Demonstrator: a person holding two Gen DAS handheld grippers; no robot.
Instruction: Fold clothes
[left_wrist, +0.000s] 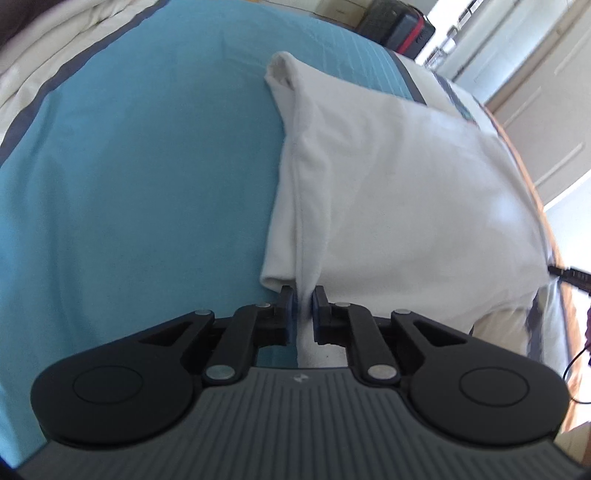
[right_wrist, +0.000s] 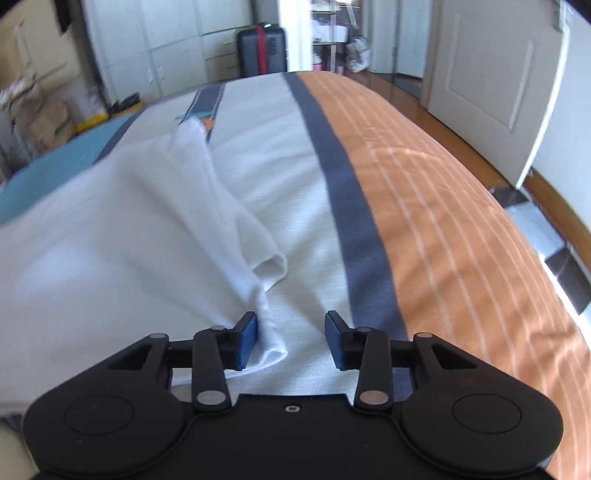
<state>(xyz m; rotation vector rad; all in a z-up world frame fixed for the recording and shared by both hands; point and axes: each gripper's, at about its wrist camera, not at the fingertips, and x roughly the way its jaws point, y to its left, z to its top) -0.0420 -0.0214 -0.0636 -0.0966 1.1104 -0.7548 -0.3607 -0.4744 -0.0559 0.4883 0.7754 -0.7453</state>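
home bedroom: bed w/ striped cover (right_wrist: 424, 206), suitcase (right_wrist: 261, 50).

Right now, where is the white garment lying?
The white garment lies on the bed, partly over the blue cover. The left tongs pinch its near edge.

Both the left gripper (left_wrist: 303, 301) and right gripper (right_wrist: 290, 328) are black, with blue pads (right_wrist: 248, 341), silver pivot pins at 12 o'clock and round discs at 4 and 8 o'clock

Bright daylight, motion blur, fisheye-bent edges
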